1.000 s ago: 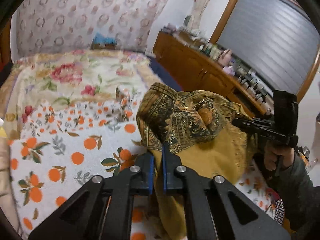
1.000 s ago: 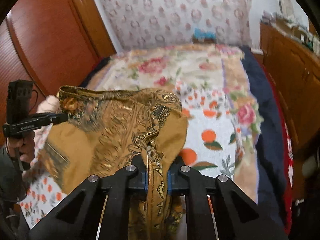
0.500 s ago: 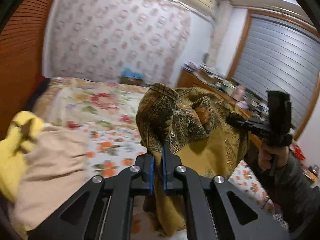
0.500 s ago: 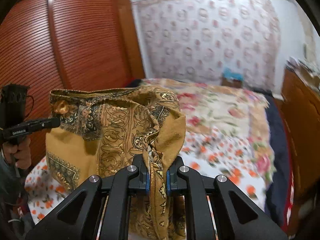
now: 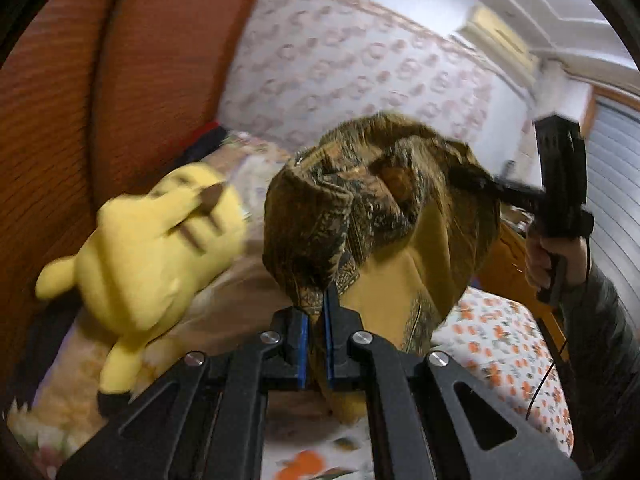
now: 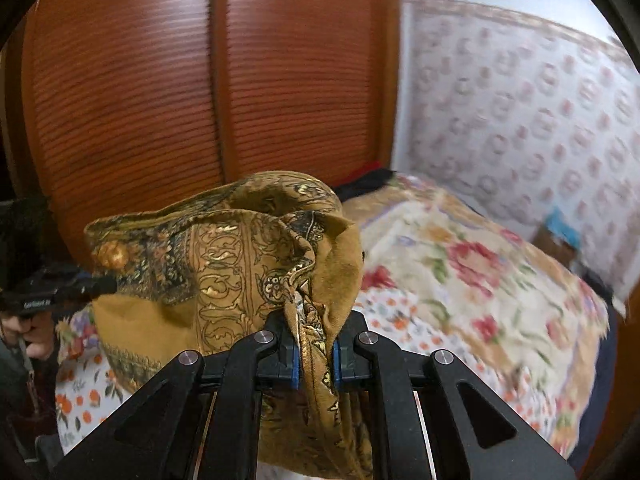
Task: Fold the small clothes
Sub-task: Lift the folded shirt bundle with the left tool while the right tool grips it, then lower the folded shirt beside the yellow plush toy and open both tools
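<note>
Mustard-gold patterned cloth (image 5: 384, 216) hangs in the air above the bed (image 5: 500, 340), one edge clenched in the left gripper (image 5: 316, 336), likely stretched out for a fold; a yellow plush toy (image 5: 148, 248) lies alongside. Right wrist view: right gripper (image 6: 314, 354) jaws clamp the opposite bunched edge, with the wardrobe (image 6: 200, 100) behind.

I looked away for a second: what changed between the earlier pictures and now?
Both tools swung the mustard patterned garment off the orange-print sheet toward the wooden wardrobe; a yellow plush toy came into view. Unchanged: left tool and right tool remain clamped on the raised cloth.
</note>
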